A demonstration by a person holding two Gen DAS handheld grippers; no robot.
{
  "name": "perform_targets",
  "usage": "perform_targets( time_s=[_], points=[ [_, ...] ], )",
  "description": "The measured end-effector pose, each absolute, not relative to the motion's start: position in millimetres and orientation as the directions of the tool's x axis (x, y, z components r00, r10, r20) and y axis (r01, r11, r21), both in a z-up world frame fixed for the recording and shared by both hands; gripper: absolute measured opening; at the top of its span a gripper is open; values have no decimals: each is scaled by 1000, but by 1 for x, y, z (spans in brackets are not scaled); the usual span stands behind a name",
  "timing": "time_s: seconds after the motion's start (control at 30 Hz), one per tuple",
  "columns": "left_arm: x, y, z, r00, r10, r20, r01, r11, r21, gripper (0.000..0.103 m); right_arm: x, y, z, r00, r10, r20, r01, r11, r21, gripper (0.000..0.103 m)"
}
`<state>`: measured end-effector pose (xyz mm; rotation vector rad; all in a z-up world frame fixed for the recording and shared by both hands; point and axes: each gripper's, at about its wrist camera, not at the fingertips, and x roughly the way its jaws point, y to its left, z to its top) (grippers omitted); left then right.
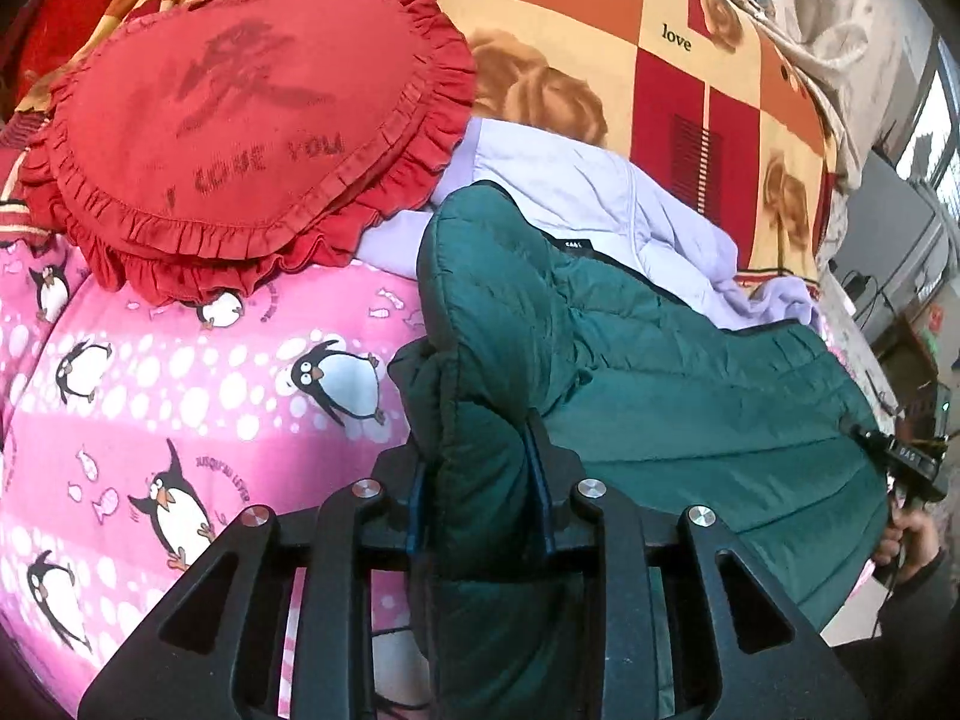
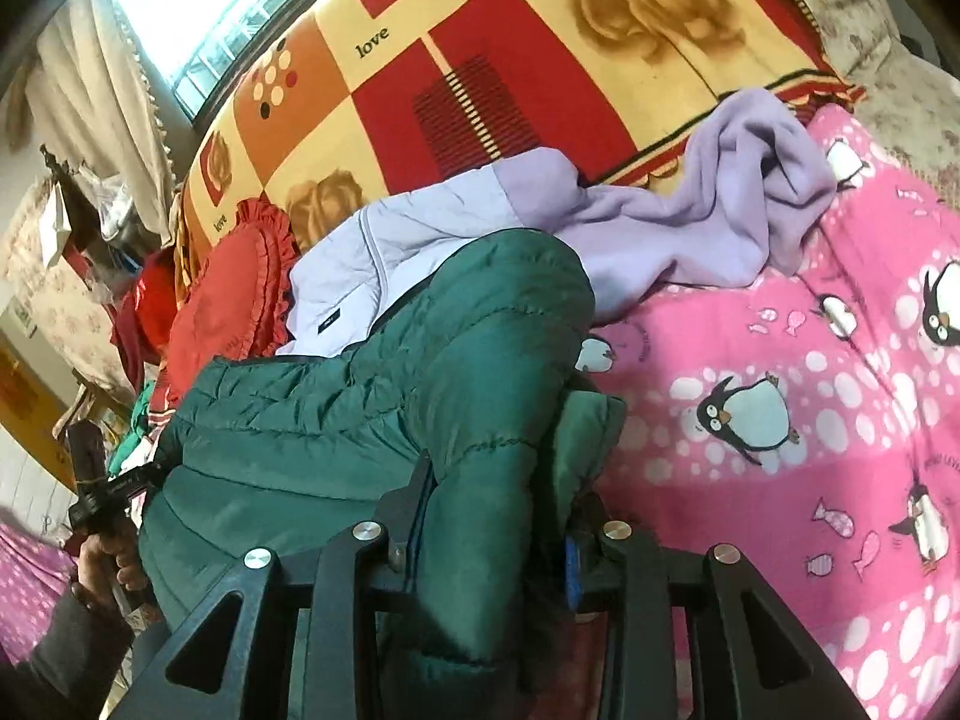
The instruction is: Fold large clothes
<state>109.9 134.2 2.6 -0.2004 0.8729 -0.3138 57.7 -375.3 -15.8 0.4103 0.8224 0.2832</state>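
your left gripper (image 1: 480, 480) is clamped on a bunched corner of the green jacket (image 1: 690, 396), and your right gripper (image 2: 498, 516) is pinching another thick fold of it, so the jacket hangs stretched between them over the pink penguin blanket (image 1: 180, 396). only the left view shows the heart pillow (image 1: 240, 132) face-on, reading "i love you", plus your right hand (image 1: 912, 540) at the far edge. only the right view gets the window (image 2: 198, 18), the curtain (image 2: 96, 120) and the loose end of the lilac jacket (image 2: 690, 228). the checked blanket (image 2: 540, 60) says "love"; the penguin lettering is too small to read.
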Motion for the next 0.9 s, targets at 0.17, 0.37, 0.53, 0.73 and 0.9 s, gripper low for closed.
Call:
perform_targets(
  time_s=[0.17,0.37,0.53,0.73,0.9],
  points=[
    [107,126,-1,618,-301,-726,186,954,-237,29,60,-374,-20,638,389,-665,-70,889,452,36],
    [103,117,-10,649,-215,-730,154,977,-150,31,64,-370,-26,613,357,-705,-47,907,419,41],
    [95,104,-13,690,-107,-716,101,994,-51,33,66,-366,-29,604,323,-728,-33,923,382,46],
    [95,96,-16,703,-41,-710,78,997,19,35,72,-360,-37,577,270,-771,2,943,332,55],
    [96,95,-19,700,-36,-713,74,997,22,36,75,-352,-40,562,226,-796,4,961,276,58]
  ],
)
